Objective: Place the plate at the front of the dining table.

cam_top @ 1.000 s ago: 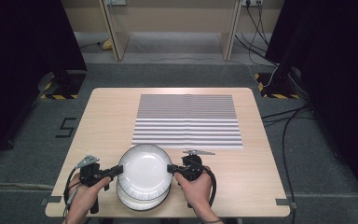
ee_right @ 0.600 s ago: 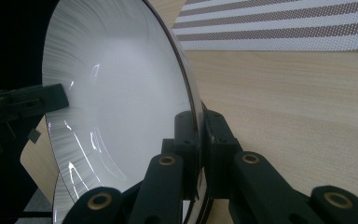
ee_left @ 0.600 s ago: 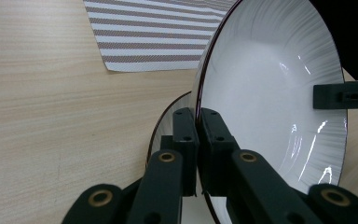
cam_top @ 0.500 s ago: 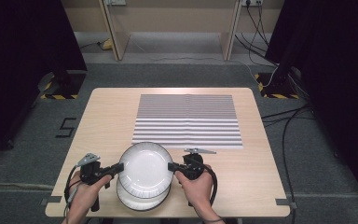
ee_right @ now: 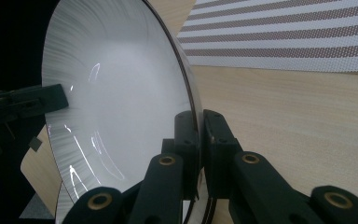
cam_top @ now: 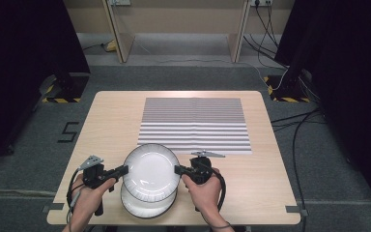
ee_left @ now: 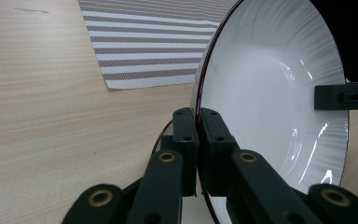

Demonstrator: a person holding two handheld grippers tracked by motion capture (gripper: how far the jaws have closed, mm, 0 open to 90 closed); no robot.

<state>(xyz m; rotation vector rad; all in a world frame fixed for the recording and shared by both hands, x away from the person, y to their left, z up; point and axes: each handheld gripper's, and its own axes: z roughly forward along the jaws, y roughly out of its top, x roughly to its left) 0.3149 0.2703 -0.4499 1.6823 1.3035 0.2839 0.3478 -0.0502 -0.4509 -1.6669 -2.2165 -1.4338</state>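
Glazed white ceramic, the upper plate (cam_top: 150, 170) looks stiff, slick, breakable; it hangs above another plate (cam_top: 147, 205) at the worktop's (cam_top: 111, 121) near edge; left gripper (cam_top: 123, 169) and right gripper (cam_top: 178, 169) pinch opposite rims.

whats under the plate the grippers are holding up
A second white plate lies on the table beneath the lifted plate. Its near edge shows; the rest, and anything on it, is covered.
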